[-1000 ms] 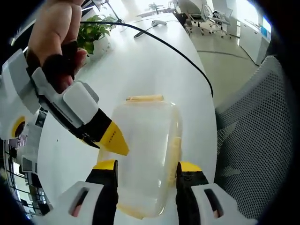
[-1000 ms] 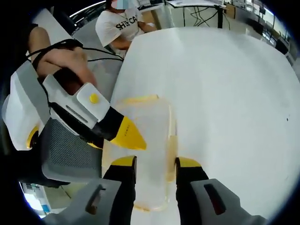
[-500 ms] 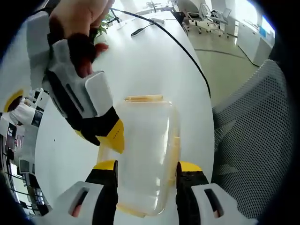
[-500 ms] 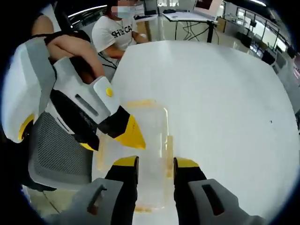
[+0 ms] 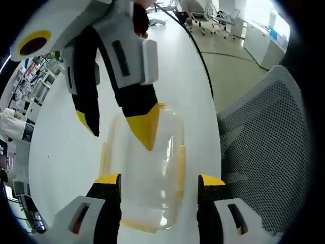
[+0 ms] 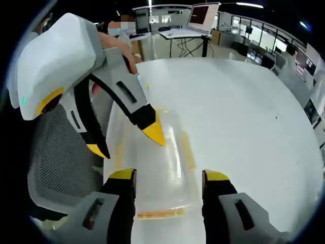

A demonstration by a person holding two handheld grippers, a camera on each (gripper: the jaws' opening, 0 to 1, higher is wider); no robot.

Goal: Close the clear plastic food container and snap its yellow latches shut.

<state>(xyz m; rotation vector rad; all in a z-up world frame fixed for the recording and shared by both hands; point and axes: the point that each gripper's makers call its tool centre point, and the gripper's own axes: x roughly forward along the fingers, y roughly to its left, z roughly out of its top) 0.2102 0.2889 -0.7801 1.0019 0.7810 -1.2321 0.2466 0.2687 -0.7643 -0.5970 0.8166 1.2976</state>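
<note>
Container (image 5: 144, 173) and tools face each other end to end: in the left gripper view the clear box lies on the white surface (image 5: 61, 152) with its long axis running straight away from the left tool (image 5: 158, 182), whose jaws stand wide apart, one on each long side of the near end, holding nothing that I can make out. From the far end the right tool (image 5: 119, 127) reaches down over the box, jaws parted, one yellow tip above the lid and the other off its left edge. Yellow latches (image 5: 179, 170) run along the long sides and look not yet pressed home, so the coming move is likely a squeeze or push on a side latch; both tools are equally close.

In the right gripper view the same box (image 6: 152, 168) lies lengthwise ahead of the right tool (image 6: 168, 179), jaws spread to either side of its near end, empty. The left tool (image 6: 127, 142) comes in from the left, open, one tip touching or just above the lid; I cannot tell which.

To the right the surface (image 6: 238, 122) stretches bare. A mesh chair (image 5: 264, 152) stands beside it, and desks with monitors (image 6: 200, 15) fill the far room.
</note>
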